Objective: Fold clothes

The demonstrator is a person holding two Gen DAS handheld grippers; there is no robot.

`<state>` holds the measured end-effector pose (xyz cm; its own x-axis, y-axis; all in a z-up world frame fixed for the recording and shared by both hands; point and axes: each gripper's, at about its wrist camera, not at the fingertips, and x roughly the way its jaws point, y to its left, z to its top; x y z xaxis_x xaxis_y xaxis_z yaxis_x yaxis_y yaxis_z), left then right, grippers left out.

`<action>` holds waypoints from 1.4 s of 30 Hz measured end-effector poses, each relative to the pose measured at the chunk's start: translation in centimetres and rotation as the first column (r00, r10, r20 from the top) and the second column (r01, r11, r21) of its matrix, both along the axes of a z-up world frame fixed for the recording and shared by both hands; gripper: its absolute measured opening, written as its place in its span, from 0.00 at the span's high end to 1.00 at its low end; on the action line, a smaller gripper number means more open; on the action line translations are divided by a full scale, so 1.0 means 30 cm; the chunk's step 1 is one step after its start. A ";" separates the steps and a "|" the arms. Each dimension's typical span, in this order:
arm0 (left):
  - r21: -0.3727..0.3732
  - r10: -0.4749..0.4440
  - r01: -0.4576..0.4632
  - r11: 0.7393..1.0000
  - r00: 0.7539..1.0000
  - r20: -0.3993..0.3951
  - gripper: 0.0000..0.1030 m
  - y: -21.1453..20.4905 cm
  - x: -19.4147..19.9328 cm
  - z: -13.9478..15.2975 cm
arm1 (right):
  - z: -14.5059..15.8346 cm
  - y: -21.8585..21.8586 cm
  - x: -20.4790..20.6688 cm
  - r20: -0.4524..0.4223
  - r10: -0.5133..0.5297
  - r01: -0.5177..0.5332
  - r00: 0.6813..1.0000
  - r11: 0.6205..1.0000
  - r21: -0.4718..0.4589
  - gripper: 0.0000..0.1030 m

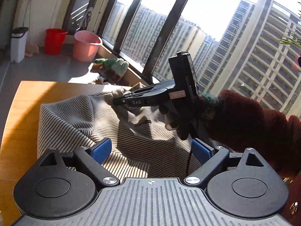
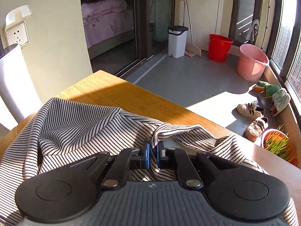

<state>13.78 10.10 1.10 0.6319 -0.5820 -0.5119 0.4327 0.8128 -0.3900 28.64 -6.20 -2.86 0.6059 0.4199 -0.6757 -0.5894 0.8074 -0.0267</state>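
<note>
A black-and-white striped garment (image 1: 79, 116) lies bunched on a wooden table (image 1: 28, 101). My left gripper (image 1: 150, 150) is open above the cloth, its blue pads wide apart and empty. My right gripper (image 2: 152, 154) is shut on a fold of the striped garment (image 2: 75, 128), with cloth pinched between its blue pads. In the left wrist view the right gripper (image 1: 117, 102) reaches in from the right, held by a hand in a dark red fleece sleeve, its tip at a raised ridge of the cloth.
The table's far edge (image 2: 150, 94) drops to a grey floor. On the floor stand a pink bucket (image 2: 252, 62), a red bucket (image 2: 219, 47) and a white bin (image 2: 176, 41). Slippers (image 2: 270, 94) and a potted plant (image 2: 278, 143) sit by the window.
</note>
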 end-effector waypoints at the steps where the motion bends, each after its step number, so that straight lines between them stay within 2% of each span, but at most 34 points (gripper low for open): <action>1: -0.013 -0.002 0.002 1.000 1.000 -0.004 0.07 0.007 0.002 -0.007 | 0.034 0.005 -0.018 0.042 0.006 -0.006 0.999 1.000 -0.015 0.94; 4: -0.053 -0.014 0.014 0.999 1.000 -0.012 0.07 0.016 0.010 -0.028 | 0.128 0.025 -0.040 0.144 0.041 -0.033 0.989 0.998 -0.056 0.94; 7: -0.083 -0.047 0.045 0.996 0.999 -0.021 0.06 -0.010 0.016 -0.052 | 0.122 0.067 -0.014 0.216 0.091 -0.058 0.972 0.986 -0.155 0.94; 9: -0.081 -0.070 0.067 0.994 0.997 -0.034 0.06 -0.040 0.018 -0.070 | 0.046 0.098 0.057 0.205 0.092 -0.043 0.974 0.972 -0.233 0.94; 10: -0.072 -0.081 0.078 0.994 0.996 -0.043 0.06 -0.058 0.019 -0.079 | 0.010 0.098 0.089 0.174 0.070 -0.028 0.982 0.971 -0.236 0.93; 12: -0.038 -0.097 0.095 0.995 0.994 -0.051 0.05 -0.093 0.022 -0.082 | -0.061 0.096 0.151 0.112 0.025 0.003 0.993 0.970 -0.243 0.86; 14: -0.016 -0.105 0.104 0.994 0.994 -0.043 0.05 -0.109 0.026 -0.075 | -0.058 0.052 0.158 0.096 -0.040 0.057 0.995 0.982 -0.181 0.68; 16: -0.007 -0.103 0.103 0.995 0.994 -0.033 0.04 -0.110 0.046 -0.065 | -0.002 -0.021 0.124 0.104 -0.113 0.123 0.988 0.987 -0.104 0.66; 19: -0.005 -0.083 0.083 0.997 0.996 -0.025 0.04 -0.106 0.101 -0.062 | 0.103 -0.162 -0.012 0.184 -0.210 0.217 0.960 0.976 -0.018 0.51; 20: -0.007 -0.070 0.070 0.998 0.997 -0.019 0.04 -0.109 0.129 -0.063 | 0.129 -0.217 -0.069 0.178 -0.239 0.238 0.955 0.971 0.027 0.49; 23: -0.023 -0.050 0.050 0.999 0.999 -0.021 0.04 -0.130 0.216 -0.078 | 0.142 -0.373 -0.218 0.028 -0.289 0.278 0.957 0.940 0.197 0.43; 25: -0.031 -0.054 0.052 0.998 0.998 -0.039 0.04 -0.156 0.274 -0.105 | 0.087 -0.447 -0.292 -0.114 -0.303 0.323 0.946 0.903 0.285 0.42; 27: -0.029 -0.047 0.045 0.999 0.996 -0.078 0.04 -0.185 0.333 -0.142 | 0.010 -0.495 -0.348 -0.219 -0.326 0.384 0.920 0.864 0.326 0.42; 29: 0.005 -0.004 0.004 1.000 0.991 -0.131 0.04 -0.198 0.373 -0.189 | -0.062 -0.514 -0.388 -0.266 -0.354 0.428 0.897 0.848 0.312 0.42; 30: 0.019 0.015 -0.013 1.000 0.989 -0.149 0.04 -0.203 0.390 -0.210 | -0.072 -0.510 -0.404 -0.249 -0.355 0.422 0.901 0.853 0.309 0.42; 36: 0.060 0.035 -0.029 0.998 0.995 -0.096 0.04 -0.156 0.322 -0.217 | -0.095 -0.478 -0.452 -0.173 -0.357 0.392 0.918 0.883 0.259 0.37; 42: 0.023 0.058 -0.055 0.998 0.989 -0.134 0.04 -0.072 0.204 -0.204 | -0.080 -0.451 -0.535 -0.141 -0.285 0.310 0.948 0.929 0.201 0.37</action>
<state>19.92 7.95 -5.02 0.5883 -0.5363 -0.6052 0.3304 0.8425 -0.4255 12.60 -19.75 -5.24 0.6548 0.3754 -0.6560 -0.3108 0.9249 0.2191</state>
